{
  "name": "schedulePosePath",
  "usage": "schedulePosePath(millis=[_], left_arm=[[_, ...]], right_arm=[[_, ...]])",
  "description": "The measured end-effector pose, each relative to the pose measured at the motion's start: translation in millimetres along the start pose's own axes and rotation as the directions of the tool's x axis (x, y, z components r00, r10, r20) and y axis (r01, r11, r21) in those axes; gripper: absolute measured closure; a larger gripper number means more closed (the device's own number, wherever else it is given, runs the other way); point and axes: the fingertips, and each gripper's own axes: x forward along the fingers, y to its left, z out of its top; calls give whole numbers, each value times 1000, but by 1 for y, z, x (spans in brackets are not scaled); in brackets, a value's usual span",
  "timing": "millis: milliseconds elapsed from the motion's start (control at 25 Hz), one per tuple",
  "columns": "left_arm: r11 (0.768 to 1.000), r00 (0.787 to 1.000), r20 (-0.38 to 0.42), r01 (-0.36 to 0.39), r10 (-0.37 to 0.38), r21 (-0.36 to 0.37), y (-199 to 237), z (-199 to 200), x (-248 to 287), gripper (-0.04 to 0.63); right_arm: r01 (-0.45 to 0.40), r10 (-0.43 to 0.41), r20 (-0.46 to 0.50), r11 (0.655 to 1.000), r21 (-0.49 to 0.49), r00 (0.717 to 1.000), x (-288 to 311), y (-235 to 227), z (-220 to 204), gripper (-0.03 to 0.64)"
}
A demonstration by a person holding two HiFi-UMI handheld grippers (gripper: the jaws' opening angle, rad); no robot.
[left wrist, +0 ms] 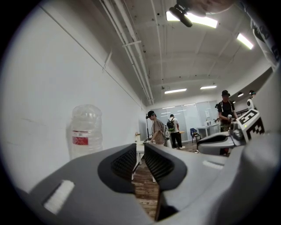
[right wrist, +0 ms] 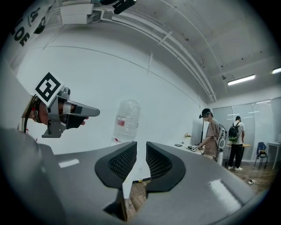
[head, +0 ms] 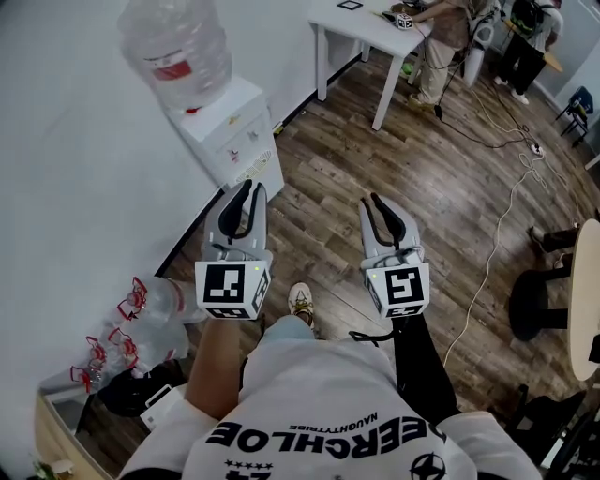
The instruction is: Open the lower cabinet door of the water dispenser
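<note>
Dispenser [head: 236, 131] against the wall at 11 o'clock, not yet touched, nothing gripped.

The white dispenser is topped by a clear bottle [head: 178, 47] and is seen from above, so its lower door cannot be made out. The left gripper [head: 253, 186] is held level, pointed toward the dispenser's front and apart from it. The right gripper [head: 375, 199] is held at the left one's 3 o'clock, over the wood floor [head: 319, 141]. The left fingers [left wrist: 125, 162] are parted by a narrow gap, with nothing between them. The right fingers [right wrist: 123, 160] are likewise slightly released and empty. Spare bottles [head: 141, 309] are laid by the wall at 8 o'clock of the left gripper. A white counter [head: 356, 23] is seen at 12 o'clock, with people [head: 441, 47] standing at its far side.
</note>
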Motion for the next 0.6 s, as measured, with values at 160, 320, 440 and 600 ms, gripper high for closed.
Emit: schedulePosePath(millis=[160, 320, 440, 600], left_arm=[[1000, 1000, -6, 3, -3, -6, 15, 0, 21, 537], [1000, 1000, -13, 13, -13, -7, 29, 2, 42, 537], [1000, 1000, -7, 23, -23, -5, 39, 5, 58, 537], [999, 999, -4, 32, -32, -3, 53, 2, 71, 537]], right_arm=[[-1, 1, -5, 1000, 8, 1000, 24, -5, 1, 569], [-2, 2, -24, 1000, 6, 1000, 48, -9, 3, 569], [6, -6, -32, 1000, 2, 999, 64, -14, 6, 569], [13, -13, -24, 1000, -3, 1000, 85, -15, 7, 569]])
